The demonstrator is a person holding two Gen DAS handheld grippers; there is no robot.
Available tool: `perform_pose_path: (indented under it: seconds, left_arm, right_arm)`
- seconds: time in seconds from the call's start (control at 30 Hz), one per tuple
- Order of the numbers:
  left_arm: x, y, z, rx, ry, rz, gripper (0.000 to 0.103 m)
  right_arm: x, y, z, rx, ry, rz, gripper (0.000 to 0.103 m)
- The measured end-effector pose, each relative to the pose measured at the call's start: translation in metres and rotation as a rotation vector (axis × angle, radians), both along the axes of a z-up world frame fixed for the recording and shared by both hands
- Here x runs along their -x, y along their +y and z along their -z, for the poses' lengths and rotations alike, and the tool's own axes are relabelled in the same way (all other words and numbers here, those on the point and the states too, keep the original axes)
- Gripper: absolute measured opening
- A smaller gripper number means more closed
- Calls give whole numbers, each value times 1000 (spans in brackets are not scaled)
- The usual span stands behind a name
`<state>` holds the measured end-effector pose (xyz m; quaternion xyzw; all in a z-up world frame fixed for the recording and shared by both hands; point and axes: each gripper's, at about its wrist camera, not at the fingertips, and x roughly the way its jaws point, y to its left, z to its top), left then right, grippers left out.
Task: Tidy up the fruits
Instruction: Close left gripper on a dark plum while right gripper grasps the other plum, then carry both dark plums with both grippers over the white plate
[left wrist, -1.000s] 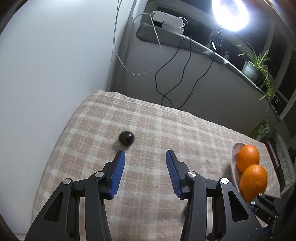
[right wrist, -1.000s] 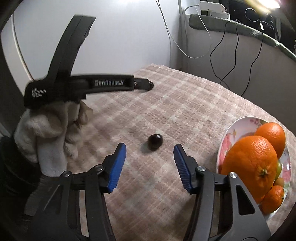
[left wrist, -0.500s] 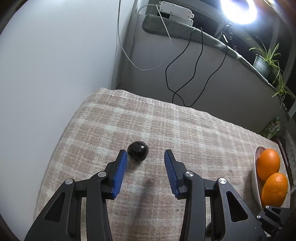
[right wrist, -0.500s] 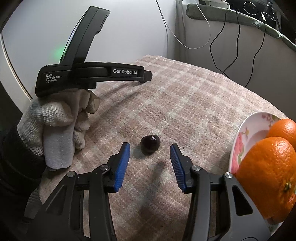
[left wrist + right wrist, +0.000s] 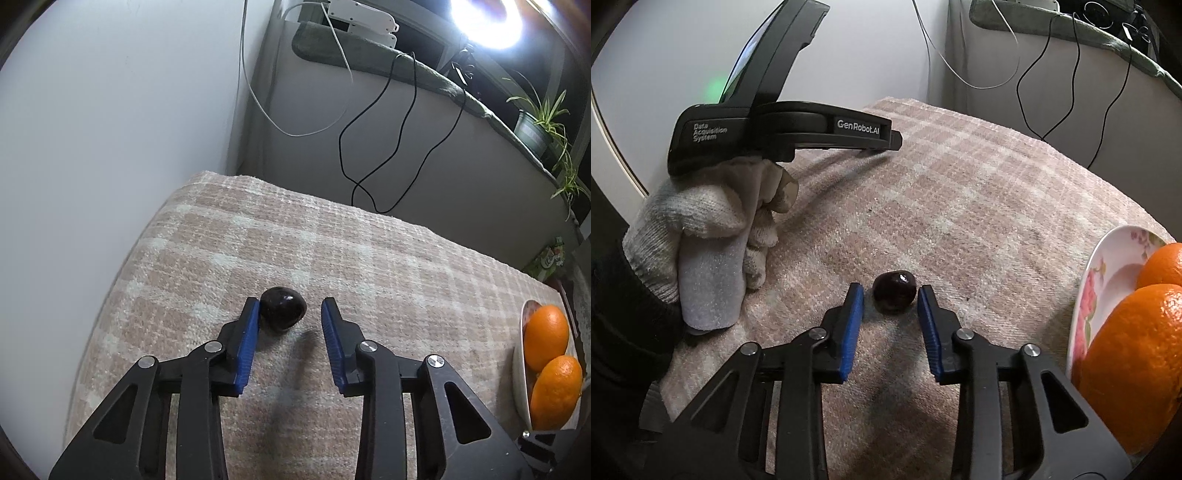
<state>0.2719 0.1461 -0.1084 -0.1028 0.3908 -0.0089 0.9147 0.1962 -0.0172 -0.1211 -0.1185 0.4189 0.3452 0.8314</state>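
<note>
Dark fruit (image 5: 283,308), near-black, glossy, roundish, cherry or small plum, can't tell which. Sits alone on checked beige cloth, well apart from rest. Right-wrist view shows same fruit (image 5: 894,297) with small shine spot on top, no stem visible.

Oranges (image 5: 546,338): two big bright ones stacked in white floral plate (image 5: 1102,273) at right edge of cloth, dimpled peel, stem-end dimple showing on nearer one (image 5: 556,391). More small fruit under them, mostly hidden.
</note>
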Motion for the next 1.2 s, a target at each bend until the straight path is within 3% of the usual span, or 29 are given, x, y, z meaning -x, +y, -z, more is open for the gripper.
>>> perform_pose_path:
  seconds: [0.13, 1.2]
  left_arm:
    - [1, 1, 0, 2, -6, -9, 23]
    - [22, -9, -10, -9, -51, 10, 23]
  right_arm:
    - [-2, 2, 2, 8, -6, -1, 25]
    - [18, -6, -13, -6, -62, -12, 24]
